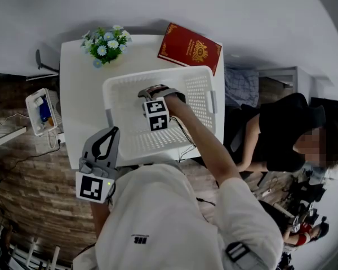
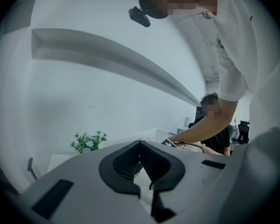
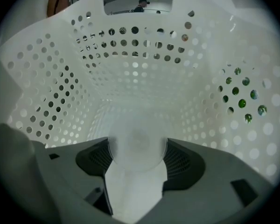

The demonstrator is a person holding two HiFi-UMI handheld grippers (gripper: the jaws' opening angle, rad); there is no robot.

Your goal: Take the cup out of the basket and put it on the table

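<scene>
Right gripper view: right gripper [image 3: 137,146] points down into the basket [image 3: 130,69]; its jaws stand wide with the clear cup [image 3: 136,169] between them, pads against both its sides; the cup is faint against the white basket floor, its near end cut off by the gripper body; perforated walls all around, green showing through holes at right.

Left gripper view: left gripper [image 2: 140,143] empty, jaw tips together; its own body hides most of the table; flowers [image 2: 88,141] beyond at left; basket rim and a bare arm [image 2: 210,122] reaching in at right; cup not visible.

Head view: cup hidden under the right gripper, inside the basket on the white table [image 1: 79,94]; left gripper by the table's near edge, just outside the basket's corner; red book [image 1: 189,50] at the far corner, just behind the basket; person in black [image 1: 281,134] at right.
</scene>
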